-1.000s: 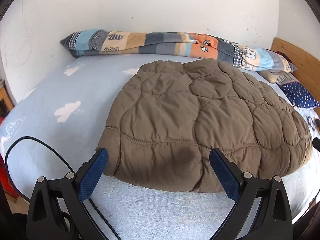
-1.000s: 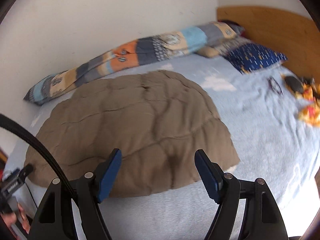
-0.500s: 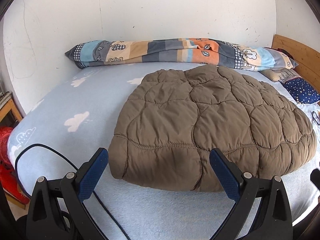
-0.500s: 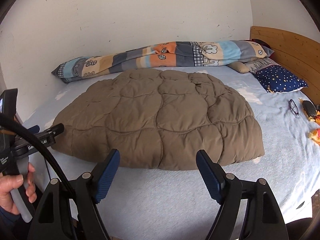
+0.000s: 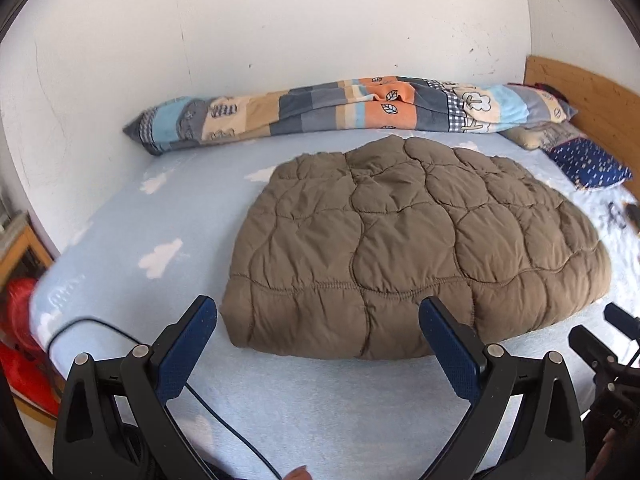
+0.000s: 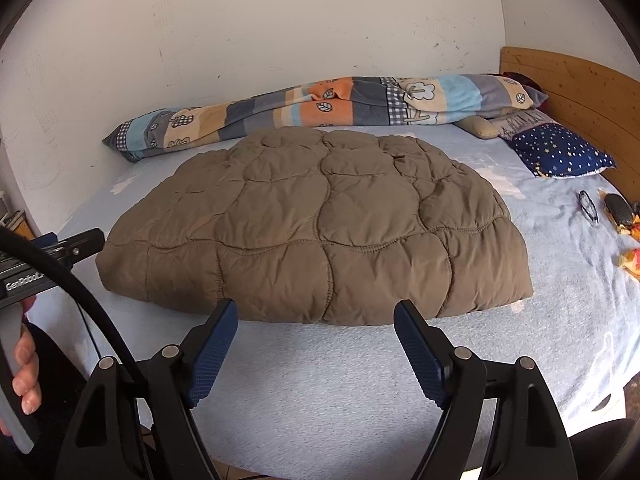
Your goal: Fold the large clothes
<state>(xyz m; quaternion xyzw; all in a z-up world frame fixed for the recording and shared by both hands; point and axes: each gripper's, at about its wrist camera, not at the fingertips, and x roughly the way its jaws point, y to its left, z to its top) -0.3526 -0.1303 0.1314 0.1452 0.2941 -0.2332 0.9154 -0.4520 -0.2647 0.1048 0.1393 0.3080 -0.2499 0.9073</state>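
Observation:
A brown quilted garment (image 5: 400, 248) lies folded into a thick flat bundle in the middle of the light blue bed (image 5: 168, 216); it also shows in the right wrist view (image 6: 320, 224). My left gripper (image 5: 318, 312) is open and empty, held just in front of the bundle's near edge. My right gripper (image 6: 316, 316) is open and empty, also just short of the near edge. Neither touches the garment. The left gripper's body (image 6: 60, 252) shows at the left of the right wrist view.
A long patchwork blanket roll (image 6: 320, 108) lies along the white wall. A dark blue starred pillow (image 6: 560, 152) and wooden headboard (image 6: 576, 84) are at the right. Glasses (image 6: 588, 208) and small items lie on the bed's right side. A black cable (image 5: 224, 420) crosses the near edge.
Both grippers have drawn back and risen from the bundle, which now looks smaller and farther. Both stay open and empty.

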